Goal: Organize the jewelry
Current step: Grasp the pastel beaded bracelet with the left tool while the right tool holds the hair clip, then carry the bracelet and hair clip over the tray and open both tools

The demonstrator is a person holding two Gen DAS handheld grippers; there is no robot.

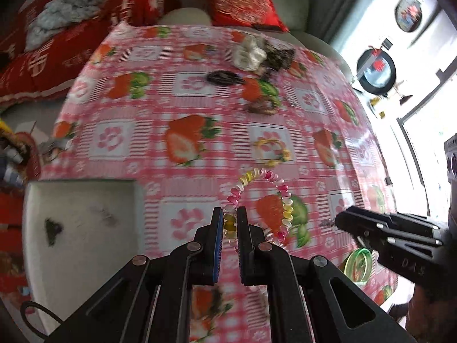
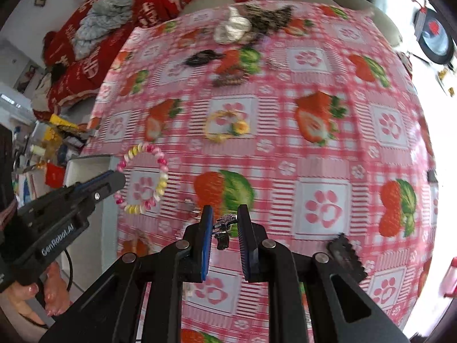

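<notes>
My left gripper (image 1: pixel 230 220) is shut on a coiled spiral bracelet (image 1: pixel 247 177) in pink, yellow and white, held above the strawberry tablecloth (image 1: pixel 182 108). From the right wrist view the same bracelet (image 2: pixel 162 171) hangs from the left gripper (image 2: pixel 121 178), just right of a white box (image 2: pixel 85 168). My right gripper (image 2: pixel 224 214) is shut on a small dark sparkly ornament (image 2: pixel 224 225) that spans its blue pads. In the left wrist view the right gripper (image 1: pixel 340 220) points in from the right edge. The white box (image 1: pixel 82 220) lies at the lower left.
Loose on the cloth are a yellow flower bracelet (image 2: pixel 225 125), a brown bracelet (image 1: pixel 261 105), a black hair clip (image 1: pixel 224 77), a white scrunchie (image 1: pixel 248 53) and a green bangle (image 1: pixel 358 263). A black toothed clip (image 2: pixel 347 257) lies near the right gripper. Red cushions (image 1: pixel 242 5) sit beyond the table.
</notes>
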